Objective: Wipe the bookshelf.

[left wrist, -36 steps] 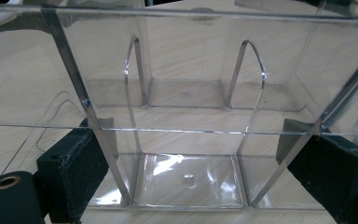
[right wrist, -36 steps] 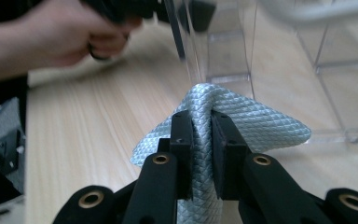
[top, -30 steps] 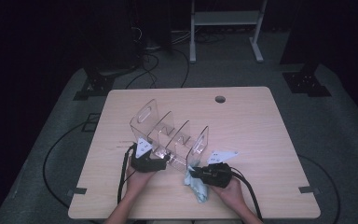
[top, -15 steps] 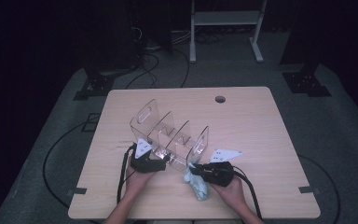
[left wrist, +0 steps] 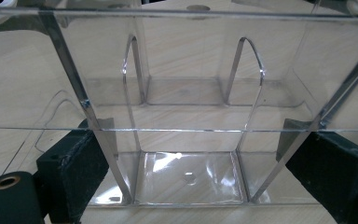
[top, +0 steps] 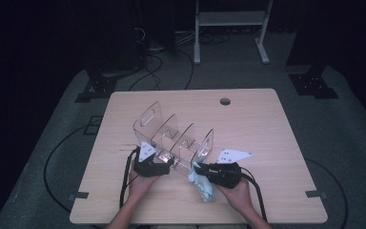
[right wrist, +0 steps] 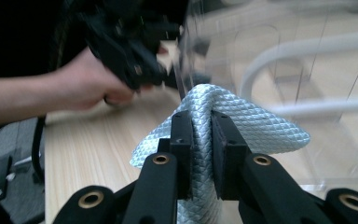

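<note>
clear acrylic organizer: sits on the wooden counter, near the person's edge, left of centre; upright divider panels, angled diagonally in the high view
left gripper: at the organizer's near-left end, resting low on the counter; jaws spread wide, one black pad on each side of the organizer's base section, seen through the clear walls in the left gripper view; pads look to be against the outer walls, so gripping the organizer
right gripper: just right of the organizer's near end; jaws closed tight on a fold of pale blue cloth
cloth: quilted diamond weave, bunched up between the jaws, its top pressed against the clear end panel in the right gripper view; in the high view the cloth hangs below the gripper toward the counter
left hand: seen across the counter in the right gripper view, blurred, holding its gripper
cables: black, trailing from both grippers off the near edge
</note>
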Available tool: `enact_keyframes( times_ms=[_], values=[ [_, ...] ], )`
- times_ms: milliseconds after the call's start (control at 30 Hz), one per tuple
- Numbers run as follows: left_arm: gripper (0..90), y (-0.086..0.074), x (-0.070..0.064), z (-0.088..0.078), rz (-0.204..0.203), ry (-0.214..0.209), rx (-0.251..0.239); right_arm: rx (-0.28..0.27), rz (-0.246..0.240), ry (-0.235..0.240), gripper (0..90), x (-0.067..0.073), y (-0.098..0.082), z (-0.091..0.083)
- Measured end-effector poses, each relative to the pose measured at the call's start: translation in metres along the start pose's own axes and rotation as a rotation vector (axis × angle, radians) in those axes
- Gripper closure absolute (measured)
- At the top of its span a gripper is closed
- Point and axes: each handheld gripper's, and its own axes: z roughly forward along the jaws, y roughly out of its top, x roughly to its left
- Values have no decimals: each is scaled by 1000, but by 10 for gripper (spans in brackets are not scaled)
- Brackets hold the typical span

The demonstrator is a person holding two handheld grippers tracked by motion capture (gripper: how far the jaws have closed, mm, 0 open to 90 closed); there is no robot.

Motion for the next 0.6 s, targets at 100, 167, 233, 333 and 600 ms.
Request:
enact_keyframes(
  times_ms=[100, 167, 233, 333, 600],
  values=[
    [82, 0, 0, 0, -1, 1, 1, -35, -1, 7, 796, 2, 8, -6],
    [82, 0, 0, 0, -1, 0, 1, -36, -4, 6, 797, 2, 8, -6],
    [82, 0, 0, 0, -2, 1, 1, -18, 4, 0, 797, -1, 0, -1],
    [82, 0, 0, 0, 0, 3, 2, -4, 22, -2, 796, -3, -5, 2],
    [82, 0, -1, 0, 1, 2, 2, -30, -5, -10, 796, 0, 2, -3]
  ],
)
